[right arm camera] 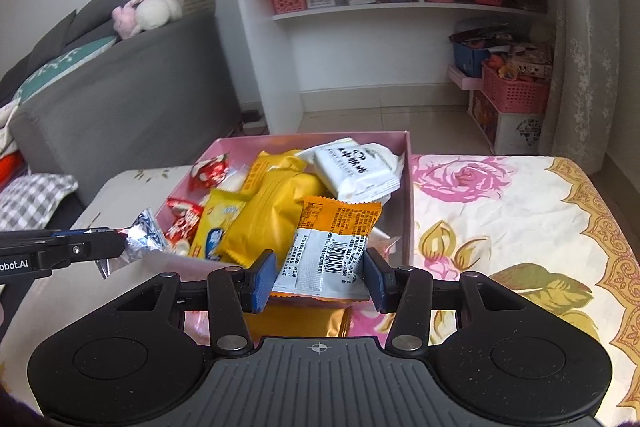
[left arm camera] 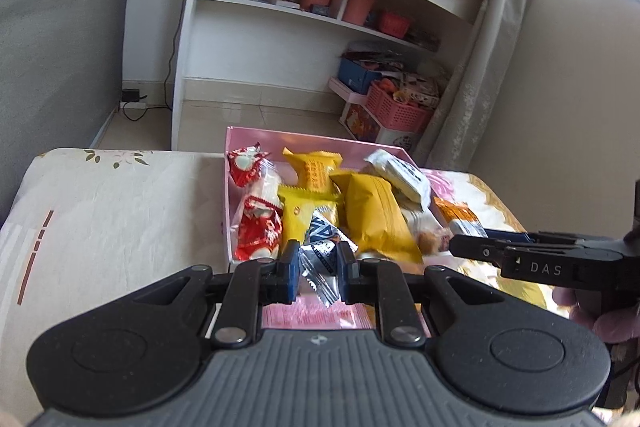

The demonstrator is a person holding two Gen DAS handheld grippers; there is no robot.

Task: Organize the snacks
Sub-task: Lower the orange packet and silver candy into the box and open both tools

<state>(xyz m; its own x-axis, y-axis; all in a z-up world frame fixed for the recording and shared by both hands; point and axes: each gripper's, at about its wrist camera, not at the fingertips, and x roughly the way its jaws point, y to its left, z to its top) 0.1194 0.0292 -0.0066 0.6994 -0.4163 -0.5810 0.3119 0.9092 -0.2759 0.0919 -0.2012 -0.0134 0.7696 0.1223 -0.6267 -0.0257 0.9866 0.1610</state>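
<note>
A pink box (left arm camera: 236, 143) (right arm camera: 409, 187) on the table holds several snack packs: red-and-white ones (left arm camera: 256, 223), yellow ones (left arm camera: 376, 215) (right arm camera: 272, 211) and a white one (right arm camera: 356, 167). My left gripper (left arm camera: 319, 263) is shut on a silver-and-blue foil pack (left arm camera: 320, 259) at the box's near edge; the pack also shows in the right wrist view (right arm camera: 140, 239). My right gripper (right arm camera: 320, 273) is shut on an orange-and-white pack (right arm camera: 332, 247) at the box's near right corner; its fingers (left arm camera: 492, 249) show in the left wrist view.
The table has a floral cloth (right arm camera: 500, 219). A pink flat packet (left arm camera: 316, 317) and a gold one (right arm camera: 304, 319) lie under the grippers. A grey sofa (right arm camera: 128, 107) stands left, a white shelf unit (left arm camera: 320, 7) behind, pink baskets (right arm camera: 512, 91) on the floor right.
</note>
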